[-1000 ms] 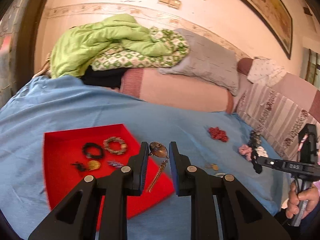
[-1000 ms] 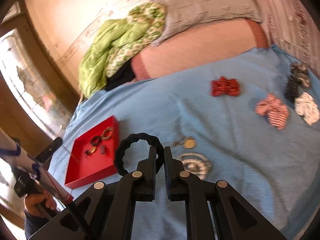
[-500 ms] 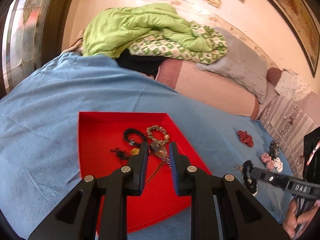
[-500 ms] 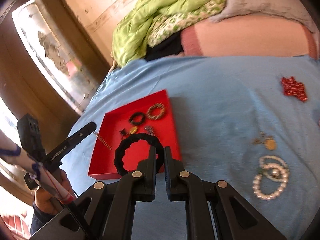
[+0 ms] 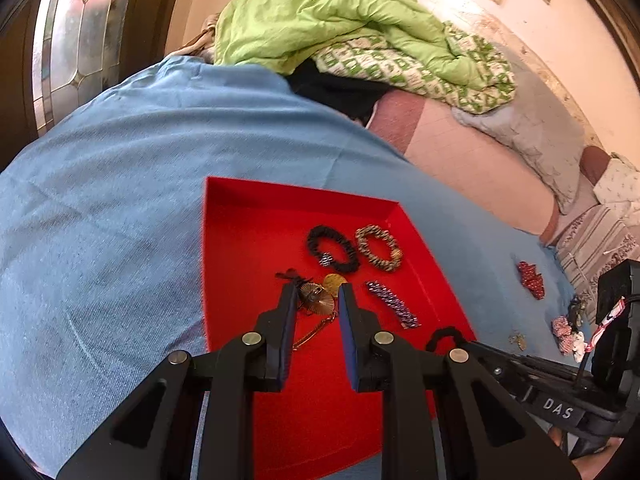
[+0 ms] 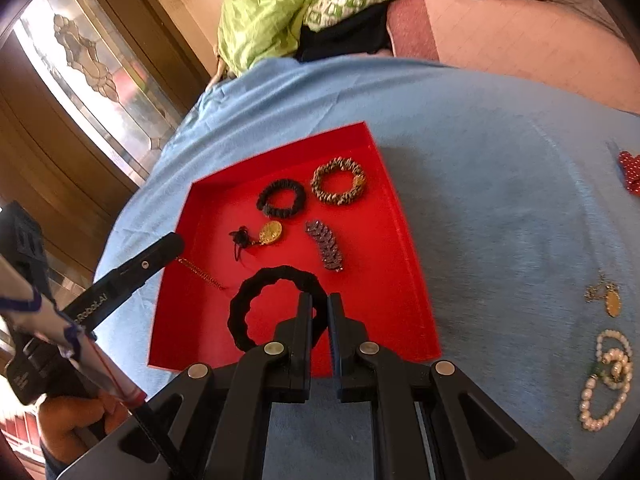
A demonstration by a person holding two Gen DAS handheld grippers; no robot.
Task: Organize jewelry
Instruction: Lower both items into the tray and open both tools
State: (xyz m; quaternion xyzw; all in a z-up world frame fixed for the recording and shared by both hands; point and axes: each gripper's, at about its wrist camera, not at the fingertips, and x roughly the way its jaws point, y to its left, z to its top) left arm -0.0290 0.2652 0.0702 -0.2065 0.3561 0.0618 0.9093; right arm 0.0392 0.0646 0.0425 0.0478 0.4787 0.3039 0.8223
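Red is the tray (image 6: 192,320) that lies on the blue bedspread (image 6: 500,200), and both grippers are over it. The left gripper (image 5: 318,300) has its fingers a little apart with a brass fan-shaped pendant (image 5: 318,300) caught between the tips; its gold chain (image 5: 314,334) trails down toward the tray floor. In the right wrist view the same chain (image 6: 200,272) shows beside the left gripper's finger (image 6: 140,264) at the tray's left edge. The right gripper (image 6: 319,312) has its fingers nearly pressed together, pinching a large black scrunchie (image 6: 256,296) by its rim, and the ring hangs over the near part of the tray. Already in the tray lie a smaller black scrunchie (image 6: 282,198), a brown patterned scrunchie (image 6: 338,180) just beside it toward the far right corner, a gold medallion (image 6: 271,233) with a black cord, and a dark beaded clip (image 6: 325,245) near the middle. Out on the bedspread to the right of the tray, well apart from it, rest a gold pendant (image 6: 608,300), a coiled pearl necklace (image 6: 608,380) and a red dotted hair bow (image 6: 630,172). At the far end of the bed, a green quilt (image 5: 320,20) is heaped over a patterned blanket (image 5: 420,68), next to a grey pillow (image 5: 536,136).
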